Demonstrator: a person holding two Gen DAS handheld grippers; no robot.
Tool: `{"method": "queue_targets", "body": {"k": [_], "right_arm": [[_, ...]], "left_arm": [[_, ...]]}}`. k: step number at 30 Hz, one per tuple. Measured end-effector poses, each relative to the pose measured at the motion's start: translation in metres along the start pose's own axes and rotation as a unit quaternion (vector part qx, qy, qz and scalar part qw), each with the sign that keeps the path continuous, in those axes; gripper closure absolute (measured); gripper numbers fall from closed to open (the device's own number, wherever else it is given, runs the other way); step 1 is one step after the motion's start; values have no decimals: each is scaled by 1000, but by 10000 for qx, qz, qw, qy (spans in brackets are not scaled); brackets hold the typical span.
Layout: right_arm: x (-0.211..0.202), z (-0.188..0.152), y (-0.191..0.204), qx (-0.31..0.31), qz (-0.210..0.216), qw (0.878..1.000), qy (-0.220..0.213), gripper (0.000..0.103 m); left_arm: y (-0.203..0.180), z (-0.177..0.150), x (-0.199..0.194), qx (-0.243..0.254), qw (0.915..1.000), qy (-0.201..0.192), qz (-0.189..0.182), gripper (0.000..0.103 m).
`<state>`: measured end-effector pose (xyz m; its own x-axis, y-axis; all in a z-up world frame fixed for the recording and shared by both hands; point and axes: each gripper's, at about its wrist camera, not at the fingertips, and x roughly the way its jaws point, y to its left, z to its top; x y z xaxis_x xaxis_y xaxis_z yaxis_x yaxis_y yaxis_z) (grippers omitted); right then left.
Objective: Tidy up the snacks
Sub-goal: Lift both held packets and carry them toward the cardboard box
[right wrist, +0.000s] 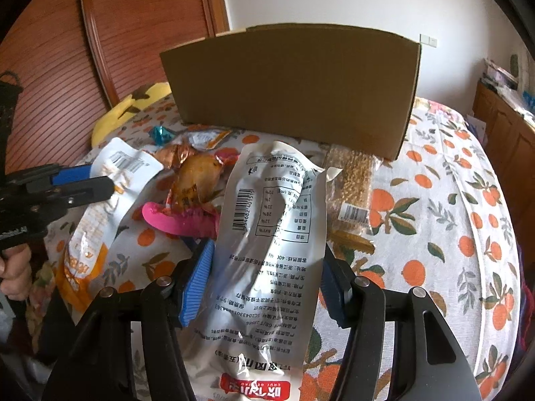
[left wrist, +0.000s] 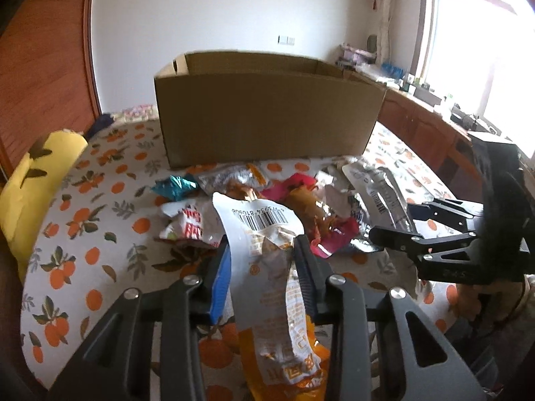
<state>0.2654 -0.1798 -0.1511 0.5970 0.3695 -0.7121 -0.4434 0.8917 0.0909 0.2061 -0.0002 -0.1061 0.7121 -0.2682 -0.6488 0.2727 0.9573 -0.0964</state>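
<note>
Here two grippers each clamp one packet: left gripper [left wrist: 262, 250] an orange-white packet [left wrist: 267, 287]; right gripper [right wrist: 267, 267] a silver packet [right wrist: 271, 234]; one cardboard box [left wrist: 264, 117] beyond.

Bed [left wrist: 83, 234] under an orange-print sheet, bearing a cardboard box [left wrist: 267, 117] toward its far edge, loose snack packets [left wrist: 247, 193] mid-bed, yellow pillow [left wrist: 36, 180] at left edge.

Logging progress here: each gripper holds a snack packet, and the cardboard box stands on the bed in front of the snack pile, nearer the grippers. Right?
Not quite. The cardboard box stands behind the snack pile, farther from the grippers, as the left wrist view shows. The rest holds: the left gripper holds the orange and white packet, and the right gripper holds the silver packet.
</note>
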Motion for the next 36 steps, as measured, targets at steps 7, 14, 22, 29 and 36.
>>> {"method": "queue_targets", "body": {"k": [7, 14, 22, 29, 36], "right_arm": [[-4, -2, -2, 48, -12, 10000, -47, 42], [-3, -2, 0, 35, -36, 10000, -50, 42], [-3, -2, -1, 60, -25, 10000, -56, 42], [-3, -1, -2, 75, -12, 10000, -61, 42], [-4, -1, -3, 100, 20, 9999, -59, 42]], "left_arm": [[5, 2, -9, -126, 9995, -297, -22, 102], [8, 4, 2, -142, 9999, -72, 8, 103], [20, -7, -2, -512, 9985, 207, -3, 60], [33, -21, 16, -519, 9968, 550, 261, 59], [47, -27, 29, -962, 9914, 801, -383, 81]]}}
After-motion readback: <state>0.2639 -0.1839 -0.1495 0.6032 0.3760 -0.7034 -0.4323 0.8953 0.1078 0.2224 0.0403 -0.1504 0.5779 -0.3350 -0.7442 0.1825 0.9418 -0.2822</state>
